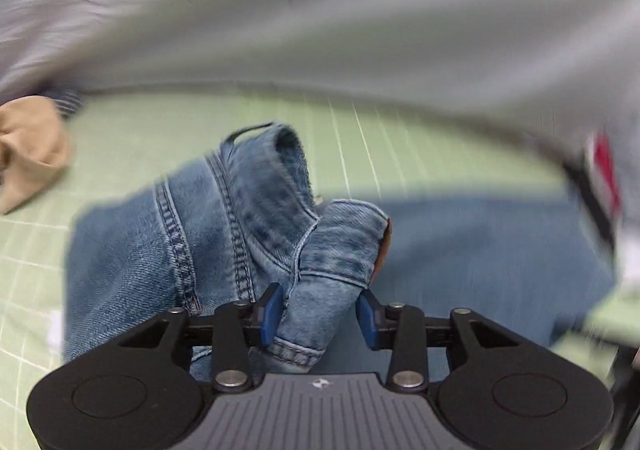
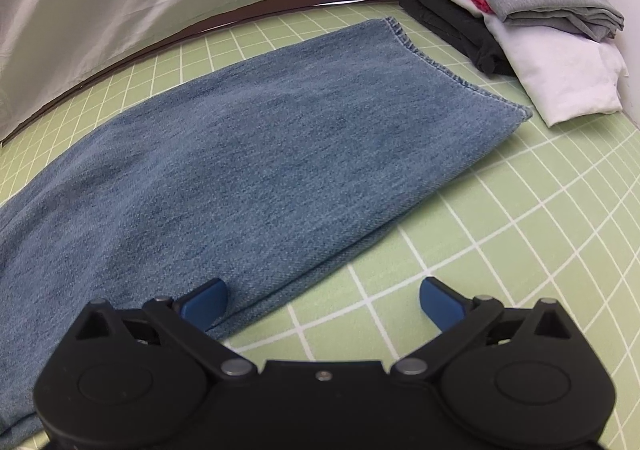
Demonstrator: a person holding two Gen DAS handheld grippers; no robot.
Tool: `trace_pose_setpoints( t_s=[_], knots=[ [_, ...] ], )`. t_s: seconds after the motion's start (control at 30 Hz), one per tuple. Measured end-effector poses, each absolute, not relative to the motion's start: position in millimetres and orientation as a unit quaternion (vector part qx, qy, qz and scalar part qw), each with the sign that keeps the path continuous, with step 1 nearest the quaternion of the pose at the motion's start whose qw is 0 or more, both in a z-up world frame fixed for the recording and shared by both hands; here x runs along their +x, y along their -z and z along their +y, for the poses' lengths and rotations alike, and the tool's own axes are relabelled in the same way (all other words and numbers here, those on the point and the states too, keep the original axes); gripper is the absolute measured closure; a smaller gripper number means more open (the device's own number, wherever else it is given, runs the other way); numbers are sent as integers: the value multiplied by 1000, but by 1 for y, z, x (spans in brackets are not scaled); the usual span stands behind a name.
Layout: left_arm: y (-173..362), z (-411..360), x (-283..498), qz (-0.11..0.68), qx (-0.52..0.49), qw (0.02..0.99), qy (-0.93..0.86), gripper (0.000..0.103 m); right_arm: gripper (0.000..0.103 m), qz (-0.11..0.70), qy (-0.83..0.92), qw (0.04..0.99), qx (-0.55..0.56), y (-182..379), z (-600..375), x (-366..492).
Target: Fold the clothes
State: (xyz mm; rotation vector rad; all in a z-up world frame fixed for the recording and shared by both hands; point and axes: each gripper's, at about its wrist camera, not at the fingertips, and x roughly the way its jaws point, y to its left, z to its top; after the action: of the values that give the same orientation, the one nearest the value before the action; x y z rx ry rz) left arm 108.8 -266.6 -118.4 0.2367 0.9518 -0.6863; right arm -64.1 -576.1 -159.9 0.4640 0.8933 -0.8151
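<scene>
Recording bench: gridded green mat, "LOOK HERE" backdrop sheet.

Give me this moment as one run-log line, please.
step: folding jeans | left gripper: shut on waistband | right gripper: open at leg edge | mat: folded pile at far corner

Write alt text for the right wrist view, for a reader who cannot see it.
A blue denim jeans leg lies flat across a green gridded mat, its hem toward a stack of folded clothes at the top right. The right gripper is open at the bottom, one finger over the denim's near edge, the other over bare mat. A grey sheet hangs behind.
</scene>
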Motion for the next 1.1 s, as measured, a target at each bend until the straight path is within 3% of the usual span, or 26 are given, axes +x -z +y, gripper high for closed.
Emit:
trace_pose_setpoints(
  t_s=[0.07, 0.1, 0.17, 0.2, 0.37, 0.6, 0.77, 0.9, 1.1],
  knots=[
    [119, -278, 95, 429, 159, 824, 336, 57, 0, 416, 377, 799, 214, 160, -576, -65],
    [116, -278, 91, 420, 162, 825, 342, 47, 0, 415, 376, 801, 213, 161, -576, -66],
    [101, -266, 99, 429, 91, 828, 350, 32, 0, 411, 374, 804, 209, 161, -575, -67],
    [95, -258, 103, 433, 53, 829, 349, 31, 0, 409, 375, 806, 208, 162, -574, -68],
    [78, -227, 122, 416, -6, 858, 301, 27, 0, 402, 383, 805, 208, 163, -573, -67],
    [128, -230, 136, 475, 122, 845, 215, 27, 0, 397, 384, 807, 206, 164, -573, -69],
    [144, -246, 117, 455, 181, 847, 206, 22, 0, 398, 378, 810, 203, 164, -572, -71],
    [147, -246, 118, 460, 187, 846, 195, 17, 0, 405, 362, 814, 207, 161, -578, -74],
    [151, -245, 129, 484, 175, 838, 180, 9, 0, 352, 381, 826, 223, 148, -616, -103]
  ],
)
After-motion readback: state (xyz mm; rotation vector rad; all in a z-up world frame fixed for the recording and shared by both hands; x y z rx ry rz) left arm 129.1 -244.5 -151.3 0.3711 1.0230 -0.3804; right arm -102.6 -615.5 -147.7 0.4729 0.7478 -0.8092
